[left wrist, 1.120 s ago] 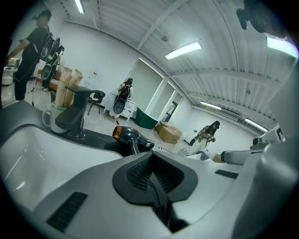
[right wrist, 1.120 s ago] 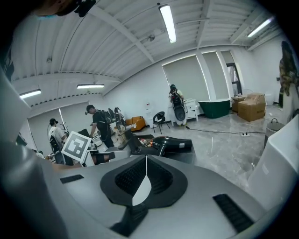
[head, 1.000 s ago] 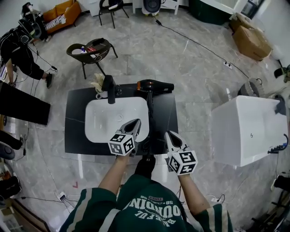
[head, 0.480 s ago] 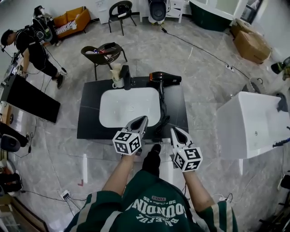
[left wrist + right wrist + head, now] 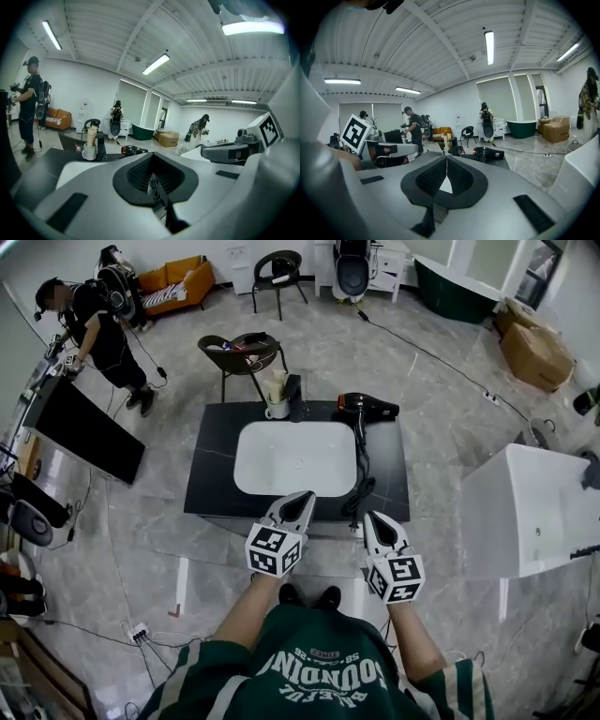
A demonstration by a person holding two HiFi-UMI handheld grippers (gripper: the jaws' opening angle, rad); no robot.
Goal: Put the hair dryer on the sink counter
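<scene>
The black hair dryer [image 5: 367, 407] lies on the back right corner of the black sink counter [image 5: 211, 474]. Its cord [image 5: 359, 486] trails along the right of the white basin [image 5: 295, 457]. My left gripper [image 5: 303, 497] is shut and empty, held in front of the counter's near edge. My right gripper [image 5: 369, 517] is beside it, also shut and empty. In the left gripper view the hair dryer [image 5: 132, 150] shows far beyond the closed jaws of the left gripper [image 5: 152, 161]. The right gripper view has the hair dryer [image 5: 488, 153] ahead of the right gripper [image 5: 446, 161].
A cup [image 5: 276, 409] and a black faucet [image 5: 294, 395] stand at the back of the basin. A chair [image 5: 246, 350] is behind the counter. A white tub [image 5: 534, 507] stands to the right. A person [image 5: 98, 329] and a dark panel [image 5: 84, 432] are at the left.
Both grippers have drawn back from over the counter toward my body and risen. The counter now lies farther off. The hair dryer has stayed where it lay.
</scene>
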